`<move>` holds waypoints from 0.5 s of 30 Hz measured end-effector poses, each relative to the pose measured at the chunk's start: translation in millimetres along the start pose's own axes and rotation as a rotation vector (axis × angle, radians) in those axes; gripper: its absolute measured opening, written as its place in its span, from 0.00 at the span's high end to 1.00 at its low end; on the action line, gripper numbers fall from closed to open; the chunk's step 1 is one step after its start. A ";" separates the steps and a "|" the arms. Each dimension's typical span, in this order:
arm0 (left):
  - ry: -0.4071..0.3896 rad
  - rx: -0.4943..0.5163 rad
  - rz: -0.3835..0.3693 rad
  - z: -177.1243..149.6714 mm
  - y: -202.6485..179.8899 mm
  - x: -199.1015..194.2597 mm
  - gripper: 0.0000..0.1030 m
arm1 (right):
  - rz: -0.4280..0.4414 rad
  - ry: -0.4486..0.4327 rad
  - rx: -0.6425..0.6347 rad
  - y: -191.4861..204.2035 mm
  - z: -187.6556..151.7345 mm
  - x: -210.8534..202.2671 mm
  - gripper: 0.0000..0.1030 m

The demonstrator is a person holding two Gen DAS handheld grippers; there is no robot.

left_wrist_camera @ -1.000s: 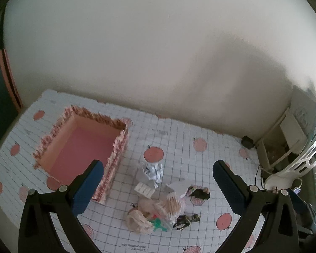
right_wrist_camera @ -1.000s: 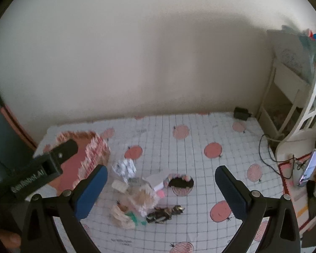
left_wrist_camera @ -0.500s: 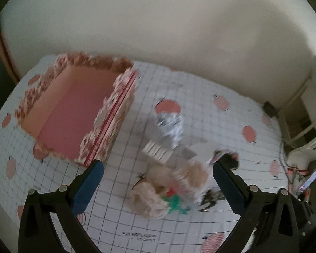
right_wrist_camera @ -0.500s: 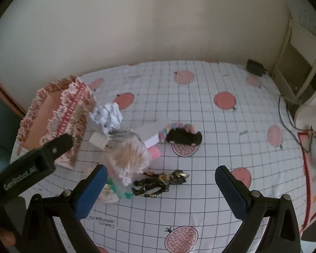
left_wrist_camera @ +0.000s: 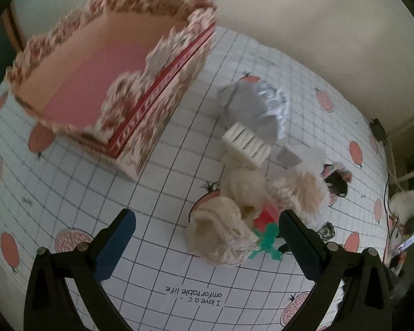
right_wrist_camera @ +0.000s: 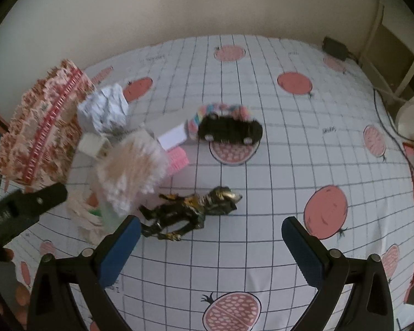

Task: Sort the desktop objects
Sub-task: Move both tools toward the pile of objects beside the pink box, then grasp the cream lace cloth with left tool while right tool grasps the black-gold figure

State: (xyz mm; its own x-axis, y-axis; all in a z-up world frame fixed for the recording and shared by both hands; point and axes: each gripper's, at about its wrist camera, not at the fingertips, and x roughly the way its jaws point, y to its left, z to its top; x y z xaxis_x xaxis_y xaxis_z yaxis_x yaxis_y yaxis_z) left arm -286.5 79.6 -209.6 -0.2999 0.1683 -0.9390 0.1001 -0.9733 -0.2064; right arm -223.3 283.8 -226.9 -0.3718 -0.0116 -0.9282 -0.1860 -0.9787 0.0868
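A pink box [left_wrist_camera: 96,77] with a scalloped floral rim stands empty at the upper left of the left wrist view. My left gripper [left_wrist_camera: 208,220] is open just above a cream knitted piece [left_wrist_camera: 223,226] with a red and green strawberry [left_wrist_camera: 265,229]. Behind it lie a white ribbed block [left_wrist_camera: 245,142], crumpled paper [left_wrist_camera: 254,104] and a toothpick jar [left_wrist_camera: 303,190]. My right gripper [right_wrist_camera: 211,226] is open, low over a dark gold figurine [right_wrist_camera: 190,212]. Farther back sit a black toy car [right_wrist_camera: 229,129], a pastel ring [right_wrist_camera: 220,110] and a pink block [right_wrist_camera: 176,160].
A grid tablecloth [right_wrist_camera: 289,165] with red fruit prints covers the table. The wall runs along the far edge. A black adapter [right_wrist_camera: 335,47] and cables [right_wrist_camera: 383,110] lie at the far right, next to white furniture [right_wrist_camera: 411,63]. The left gripper's body [right_wrist_camera: 27,207] crosses the right view's left side.
Both grippers have dropped and moved in toward the pile; the box, knitted piece and figurine now loom much larger. Nothing has been taken hold of.
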 end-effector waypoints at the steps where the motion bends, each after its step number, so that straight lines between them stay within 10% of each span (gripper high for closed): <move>1: 0.010 -0.007 -0.001 0.8 2.6 2.4 0.00 | -0.002 0.007 0.000 -1.1 -2.1 4.0 0.00; 15: 0.078 -0.008 0.024 -0.2 10.3 15.7 0.00 | 0.009 0.022 -0.007 -2.2 -14.5 34.7 0.00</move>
State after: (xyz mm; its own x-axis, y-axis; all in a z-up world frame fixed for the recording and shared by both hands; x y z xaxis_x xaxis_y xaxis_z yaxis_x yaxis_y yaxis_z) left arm -290.0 72.2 -226.5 -0.2228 0.1570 -0.9621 0.1141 -0.9760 -0.1857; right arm -222.6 282.6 -264.6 -0.3531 -0.0244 -0.9353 -0.1767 -0.9799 0.0923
